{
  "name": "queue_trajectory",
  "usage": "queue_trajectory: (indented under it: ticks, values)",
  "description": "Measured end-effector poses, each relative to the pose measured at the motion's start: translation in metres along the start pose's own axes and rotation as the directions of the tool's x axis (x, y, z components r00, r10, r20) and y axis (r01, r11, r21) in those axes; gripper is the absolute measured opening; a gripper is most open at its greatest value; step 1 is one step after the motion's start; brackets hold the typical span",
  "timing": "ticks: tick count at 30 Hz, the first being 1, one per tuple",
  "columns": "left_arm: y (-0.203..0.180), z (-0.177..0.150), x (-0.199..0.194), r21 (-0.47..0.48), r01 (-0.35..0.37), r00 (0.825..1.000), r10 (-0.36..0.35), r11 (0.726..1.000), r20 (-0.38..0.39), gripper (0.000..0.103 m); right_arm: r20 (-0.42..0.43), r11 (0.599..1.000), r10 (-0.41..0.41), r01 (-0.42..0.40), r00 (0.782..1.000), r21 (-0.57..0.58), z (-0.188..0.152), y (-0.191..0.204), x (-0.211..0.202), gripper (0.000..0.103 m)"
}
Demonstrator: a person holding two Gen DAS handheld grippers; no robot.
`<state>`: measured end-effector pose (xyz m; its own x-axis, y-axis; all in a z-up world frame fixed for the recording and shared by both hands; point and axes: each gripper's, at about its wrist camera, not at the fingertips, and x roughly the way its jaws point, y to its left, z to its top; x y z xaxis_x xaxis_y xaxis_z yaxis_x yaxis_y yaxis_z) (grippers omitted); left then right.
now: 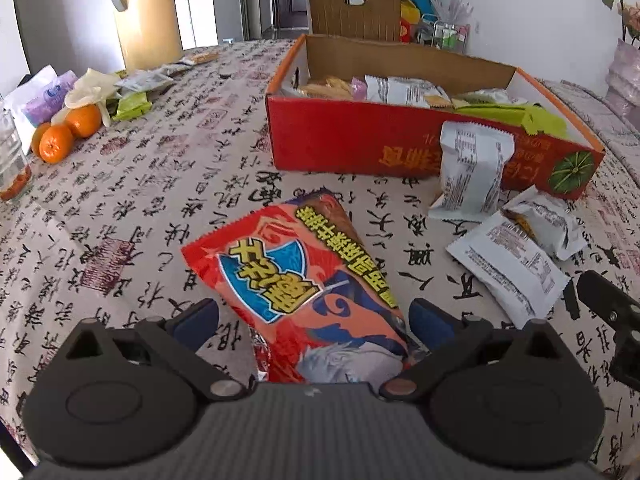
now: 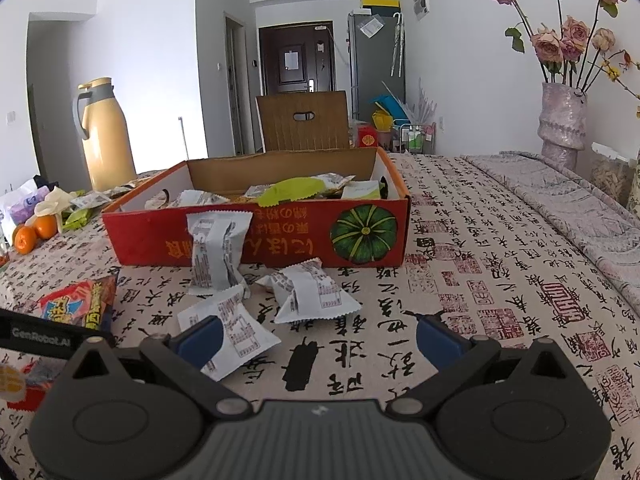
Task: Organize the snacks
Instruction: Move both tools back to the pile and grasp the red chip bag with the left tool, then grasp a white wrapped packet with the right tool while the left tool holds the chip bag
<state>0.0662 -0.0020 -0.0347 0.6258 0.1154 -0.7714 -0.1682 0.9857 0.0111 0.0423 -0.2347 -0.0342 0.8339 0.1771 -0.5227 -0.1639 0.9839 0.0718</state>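
Left gripper [image 1: 312,320]: low over the worktop [image 1: 160,184], jaws spread wide, straddling the near end of the red snack packet [image 1: 304,276]; contact with the pads cannot be told.
Red snack packet: flat on the worktop, in front of the red box [image 1: 400,148]; long axis runs from the gripper towards the box, leaning left.
Right gripper [image 2: 318,334]: level, facing the red box, jaws wide, holding nothing; left finger [image 2: 200,340] beside a white packet [image 2: 236,332].
White packets, three: loose before the box, one [image 2: 216,252] propped against its front wall.
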Motion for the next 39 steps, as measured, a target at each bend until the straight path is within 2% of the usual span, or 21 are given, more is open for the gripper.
queue_trajectory:
  ticks: [5, 10, 12, 18, 25, 33, 39]
  values:
    - [0.001, -0.002, 0.007, 0.005, 0.012, 1.0, -0.012, 1.0, 0.002, 0.1, -0.014, 1.0, -0.002, 0.002, 1.0, -0.01, -0.002, 0.003, 0.003, 0.103]
    - [0.001, -0.002, 0.004, 0.026, 0.027, 0.999, -0.028, 0.999, 0.039, 0.078, -0.027, 1.0, -0.003, 0.003, 1.0, -0.014, -0.004, 0.005, 0.008, 0.103]
    - [0.002, -0.003, 0.003, 0.024, 0.03, 0.998, -0.031, 0.999, 0.049, 0.076, -0.031, 1.0, -0.002, 0.001, 1.0, -0.016, -0.005, 0.006, 0.008, 0.103]
    - [-0.001, -0.004, -0.003, 0.051, 0.027, 0.996, -0.031, 0.998, 0.088, 0.062, -0.038, 1.0, 0.0, 0.0, 0.999, -0.019, -0.007, 0.008, 0.009, 0.103]
    - [0.001, -0.004, -0.009, 0.056, 0.034, 0.993, -0.04, 0.998, 0.111, 0.061, -0.038, 1.0, 0.001, -0.001, 0.999, -0.019, -0.007, 0.008, 0.008, 0.103]
    - [0.007, 0.0, -0.029, 0.065, 0.046, 0.981, -0.057, 0.997, 0.186, 0.061, -0.011, 0.999, 0.034, -0.035, 0.999, -0.039, -0.005, 0.017, 0.003, 0.103]
    - [0.007, 0.003, -0.033, 0.077, 0.056, 0.975, -0.071, 0.995, 0.209, 0.061, -0.001, 0.993, 0.08, -0.08, 0.997, -0.089, 0.003, 0.032, 0.008, 0.093]
